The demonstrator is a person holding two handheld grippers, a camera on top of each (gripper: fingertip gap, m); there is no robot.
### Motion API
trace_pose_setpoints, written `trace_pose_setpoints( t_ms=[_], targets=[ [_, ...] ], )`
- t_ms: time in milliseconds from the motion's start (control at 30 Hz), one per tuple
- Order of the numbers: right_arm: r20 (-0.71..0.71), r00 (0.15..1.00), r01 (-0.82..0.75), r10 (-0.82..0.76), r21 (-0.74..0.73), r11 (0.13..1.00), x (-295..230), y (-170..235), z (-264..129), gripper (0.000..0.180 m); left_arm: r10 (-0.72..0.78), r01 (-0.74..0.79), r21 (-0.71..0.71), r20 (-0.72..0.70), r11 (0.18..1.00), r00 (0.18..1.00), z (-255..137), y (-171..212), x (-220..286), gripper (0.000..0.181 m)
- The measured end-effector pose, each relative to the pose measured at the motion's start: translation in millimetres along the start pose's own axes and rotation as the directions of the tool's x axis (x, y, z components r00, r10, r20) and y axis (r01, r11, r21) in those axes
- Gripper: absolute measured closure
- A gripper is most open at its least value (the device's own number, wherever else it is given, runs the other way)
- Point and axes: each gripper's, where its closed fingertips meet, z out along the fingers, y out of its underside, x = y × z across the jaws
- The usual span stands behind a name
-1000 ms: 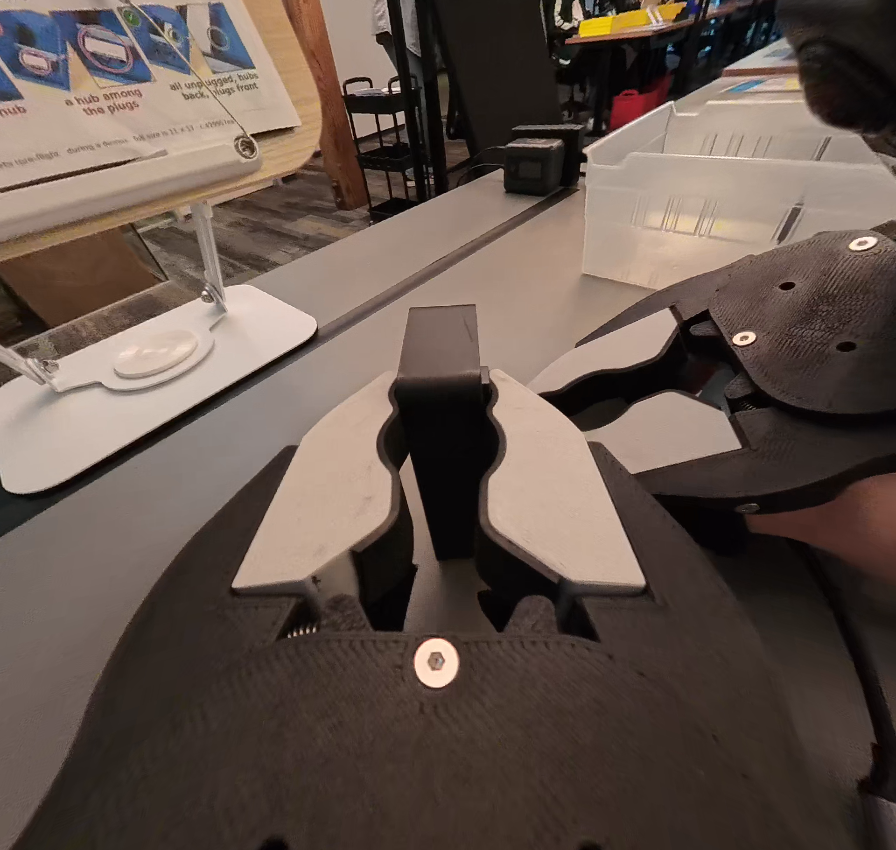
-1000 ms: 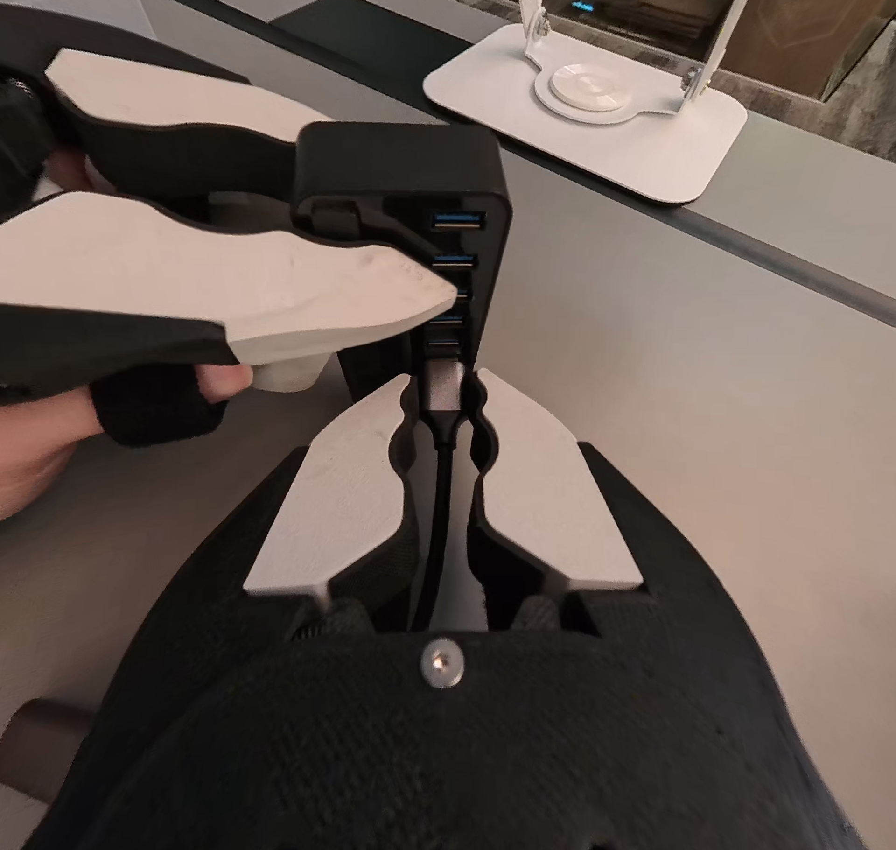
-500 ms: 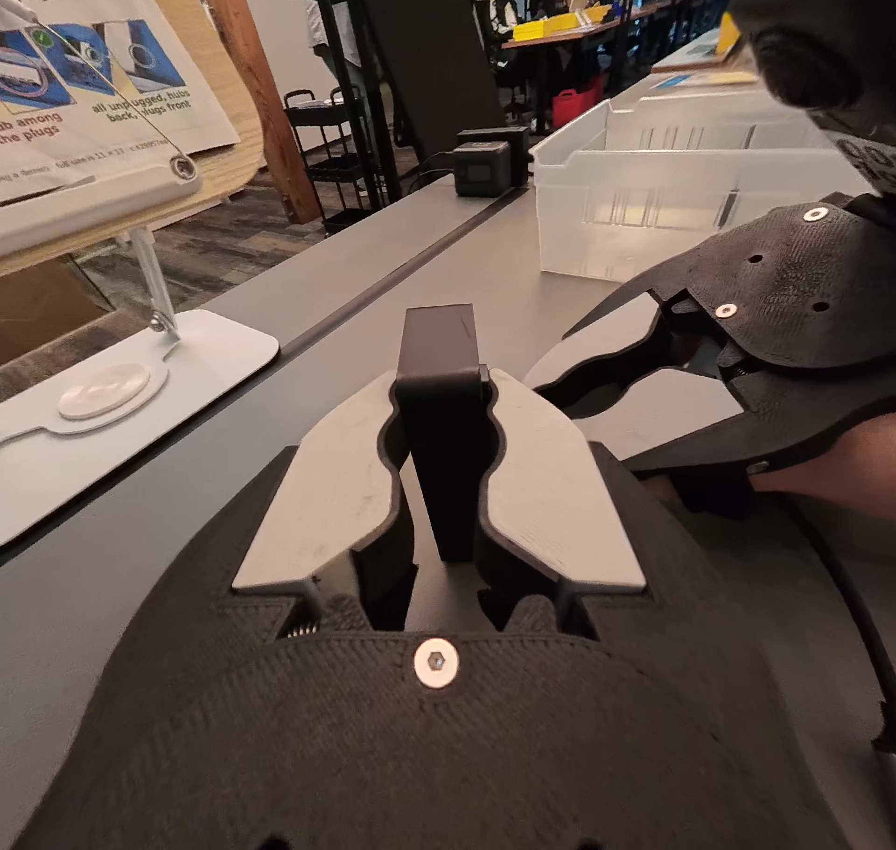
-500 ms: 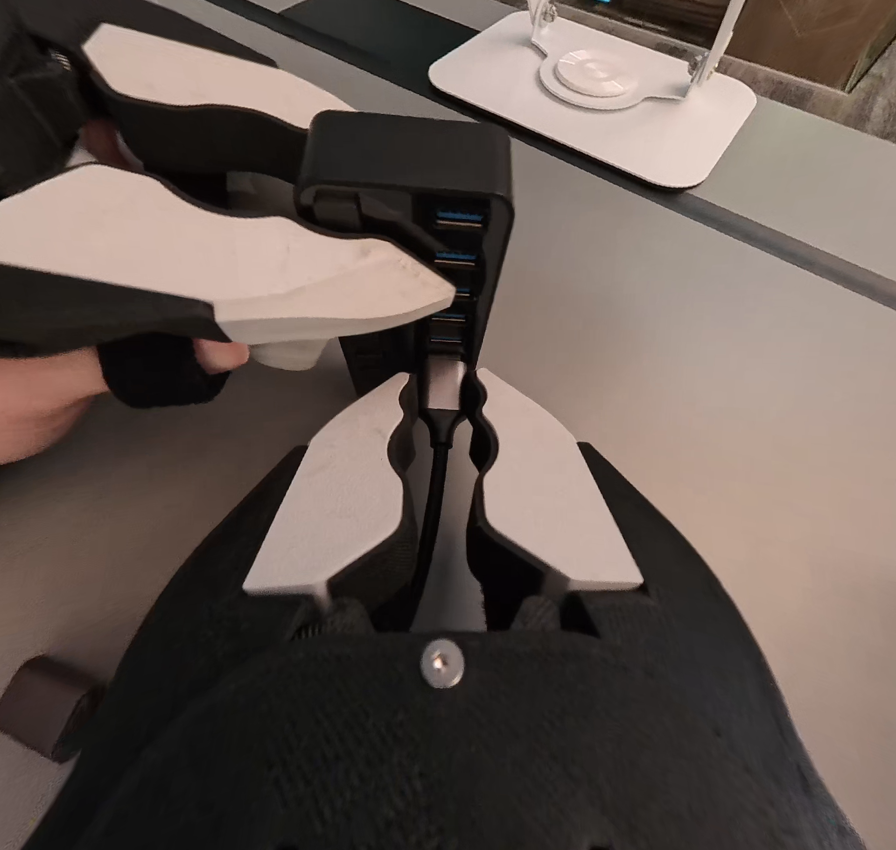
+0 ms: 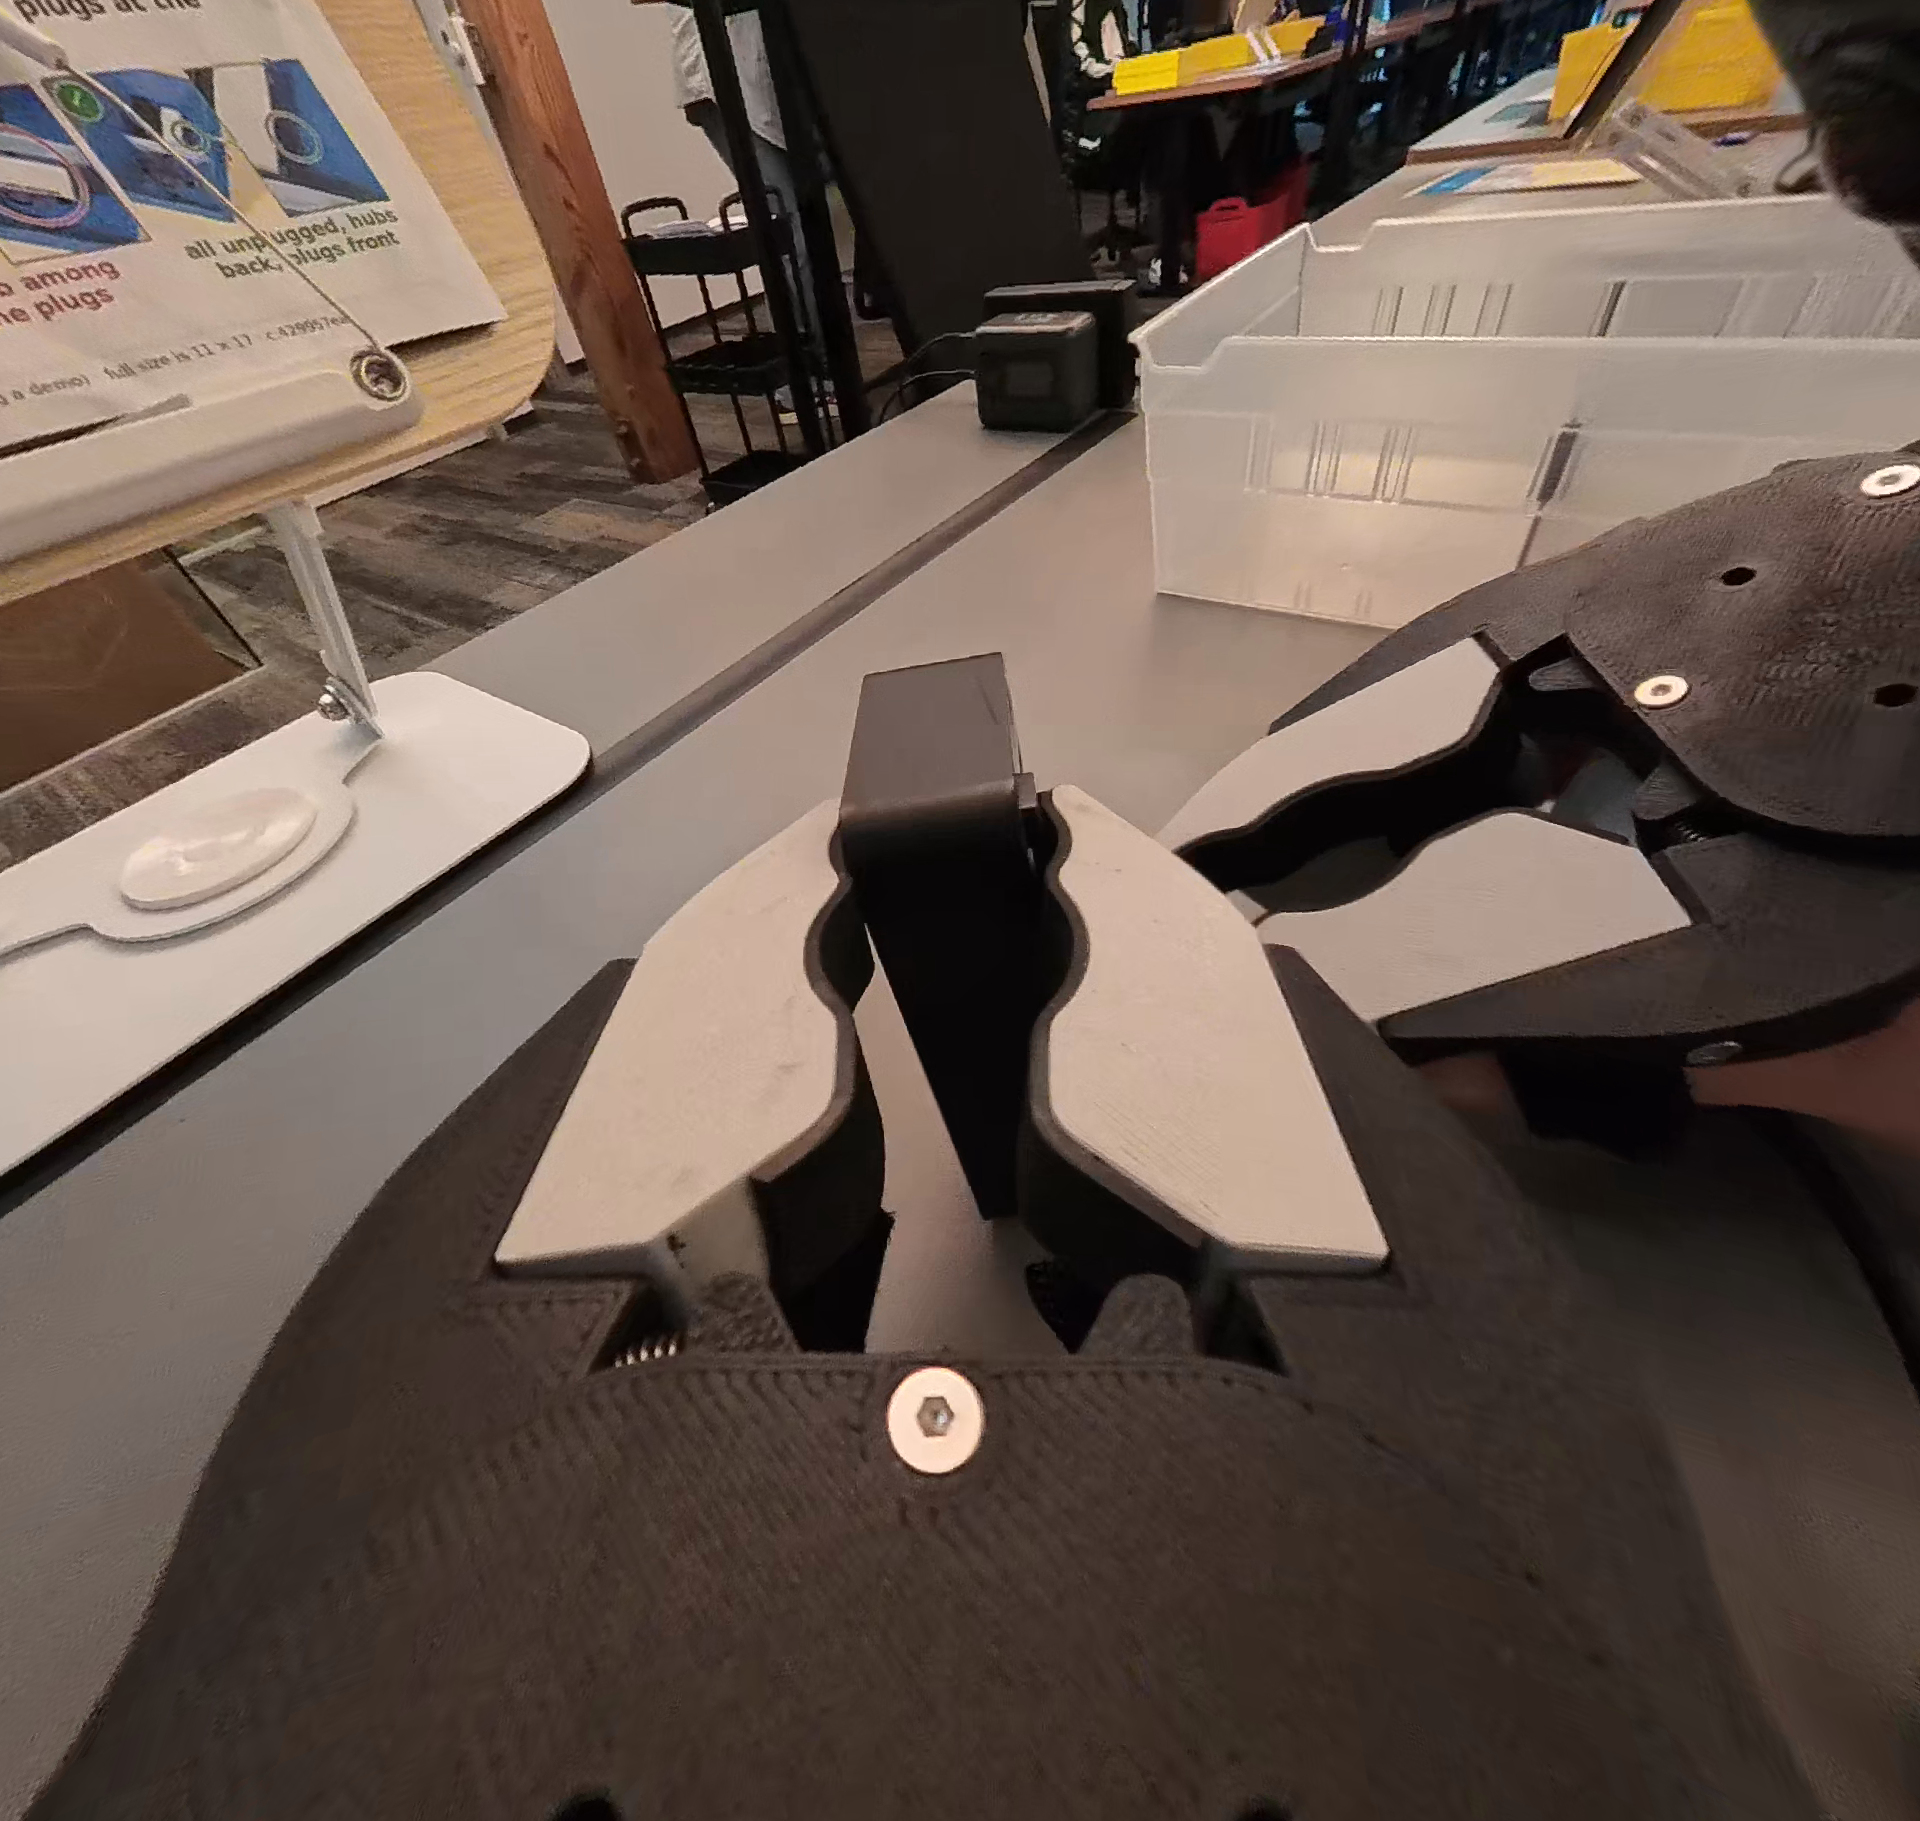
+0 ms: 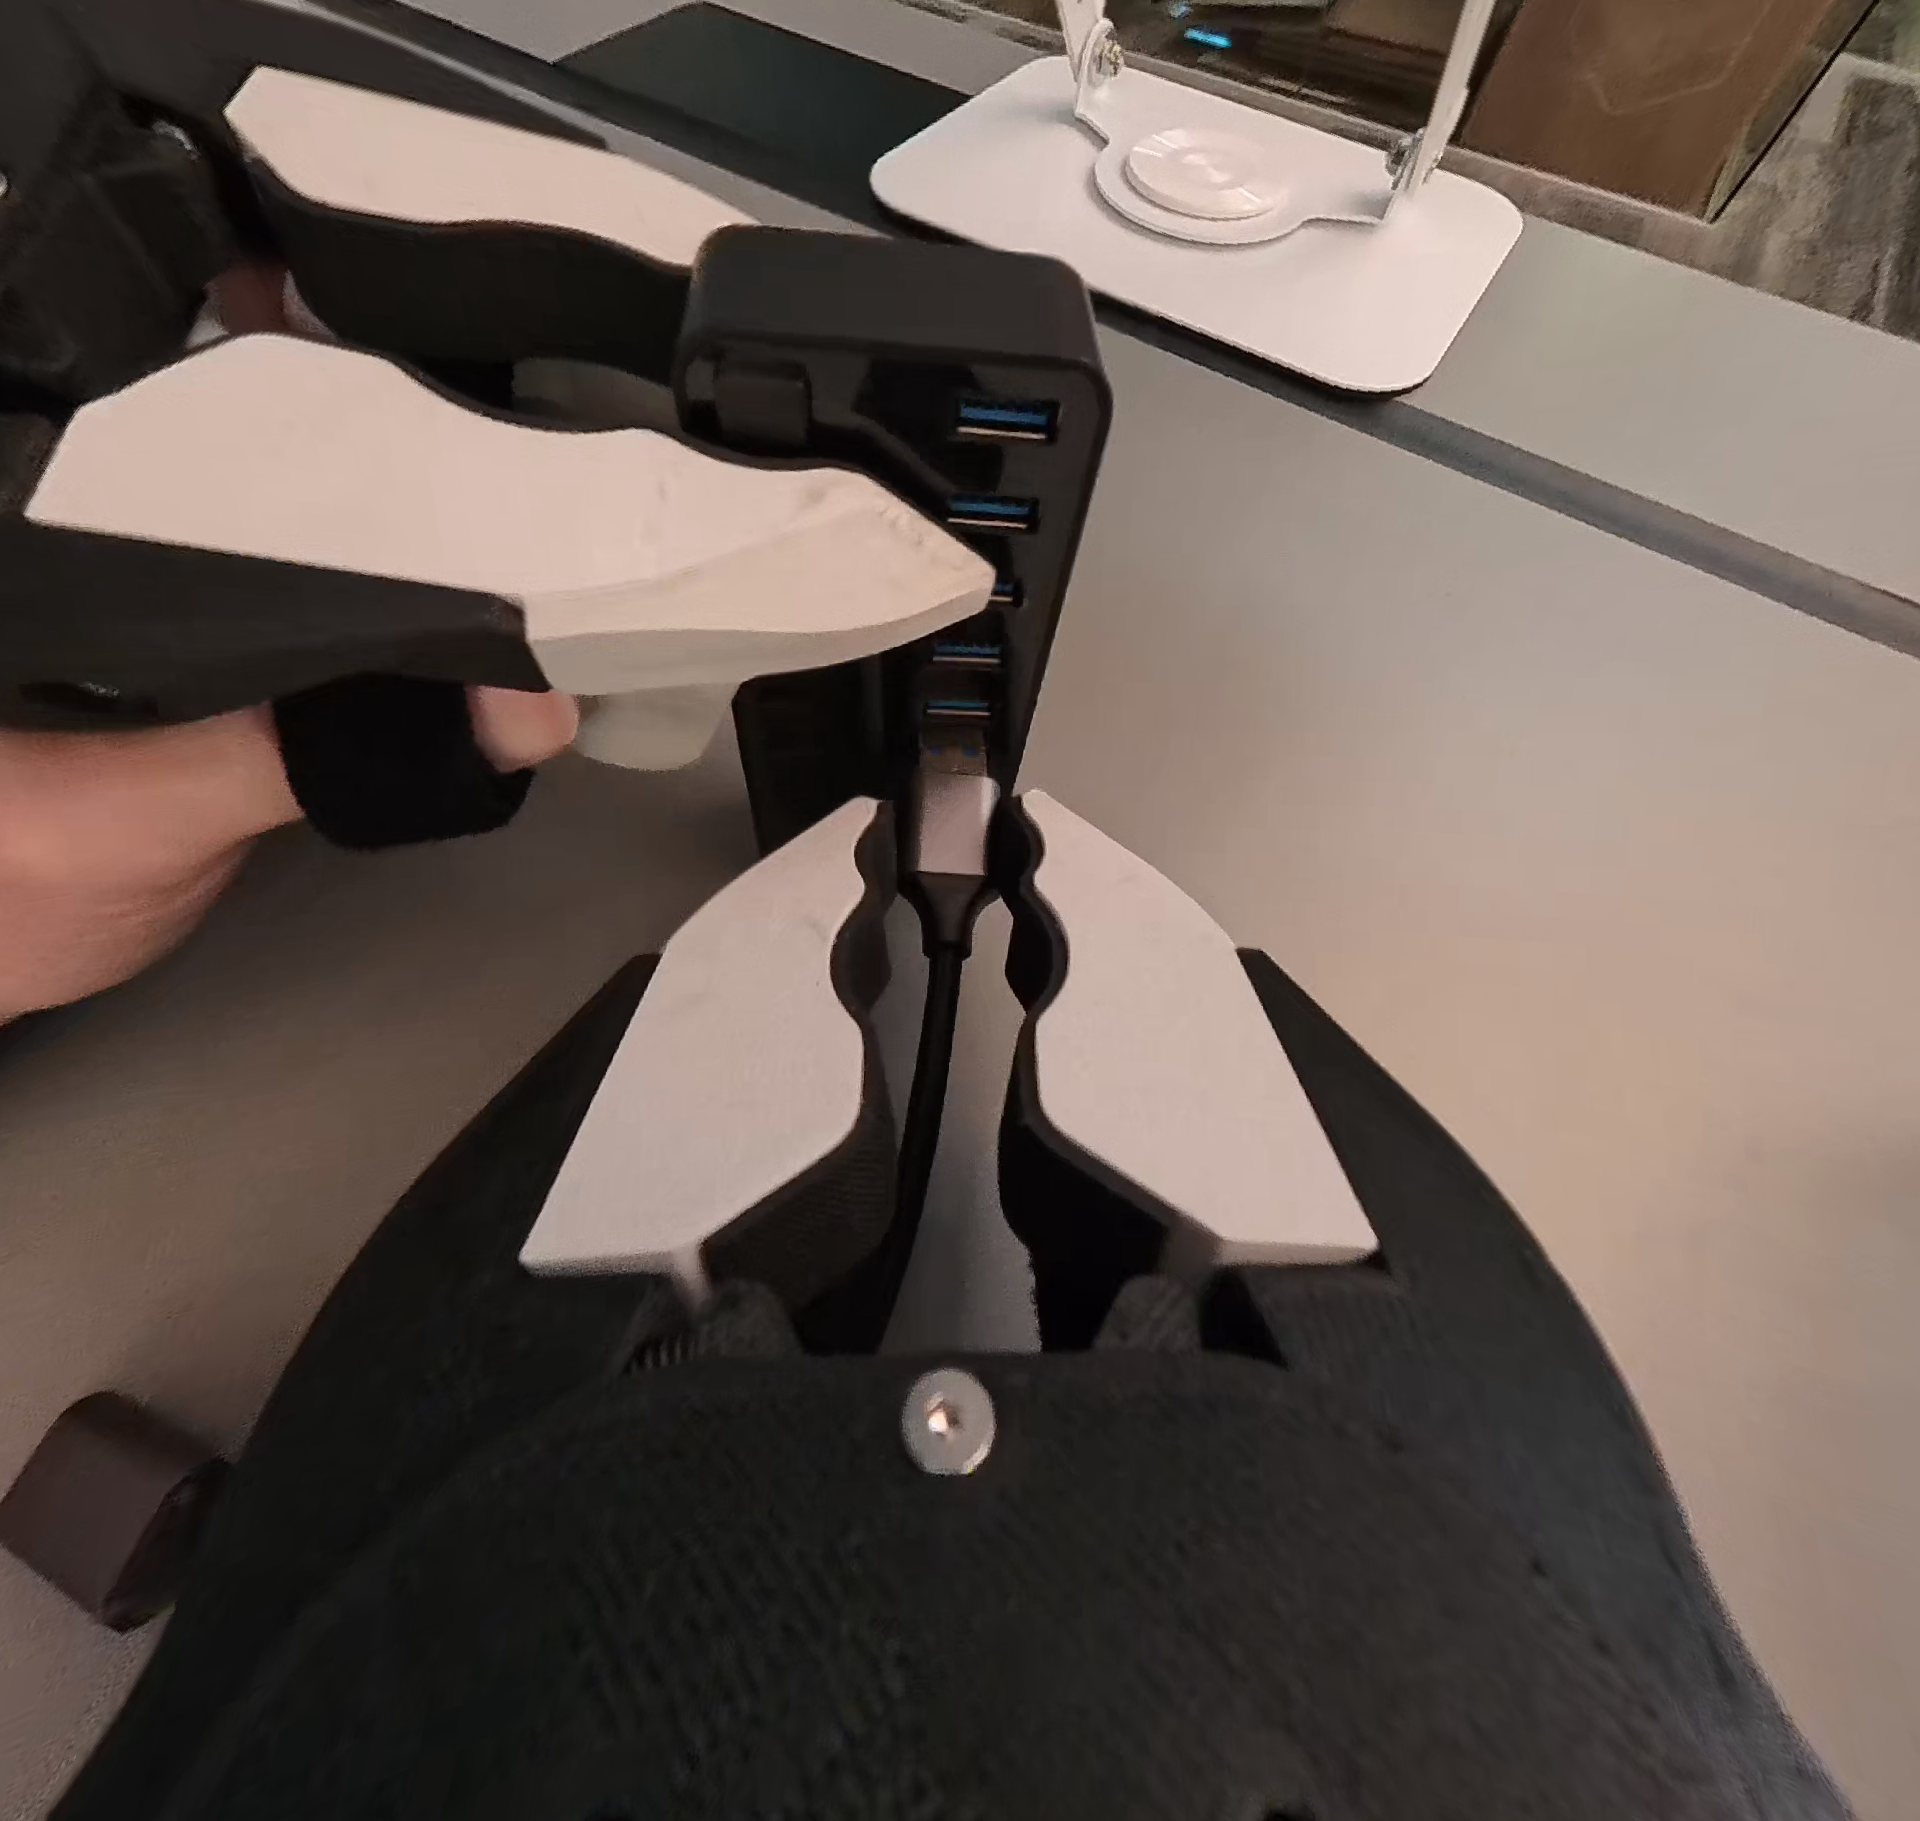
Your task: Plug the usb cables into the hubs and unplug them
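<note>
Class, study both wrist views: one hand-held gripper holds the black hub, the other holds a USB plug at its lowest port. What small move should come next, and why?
Probably a short, straight pull of the right hand-held gripper back along the cable. The silver USB plug shows bare metal outside the lowest port, while the left hand-held gripper clamps the black hub steady.

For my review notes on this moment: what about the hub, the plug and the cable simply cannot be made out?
- Hub port face: turned away in the left wrist view.
- Middle port: mostly covered by the left tongs' finger in the right wrist view.
- Plug: its tip is motion-blurred, so whether it sits in a port is unclear.
- Cable: disappears behind the right tongs' body.
</note>
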Motion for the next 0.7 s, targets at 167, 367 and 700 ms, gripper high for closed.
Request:
trace_pose_setpoints(
  t_ms=[167, 367, 700],
  targets=[
    [0.040, 0.999, 0.001, -0.001, 0.003, 1.000, -7, 5, -15, 0.160, -0.042, 0.042, 0.013, -0.022, 0.999, 0.999, -7, 4, -11, 0.155],
    [0.063, 0.997, 0.024, -0.034, 0.160, 0.987, 2, -29, -52, 0.160, -0.077, 0.077, 0.008, -0.044, 0.997, 0.996, -5, 2, -1, 0.155],
    [-0.249, 0.918, 0.378, -0.308, 0.325, 0.867, 94, -178, -257, 0.160, -0.152, 0.154, 0.008, -0.111, 0.988, 0.982, -4, 1, -3, 0.155]
  ],
)
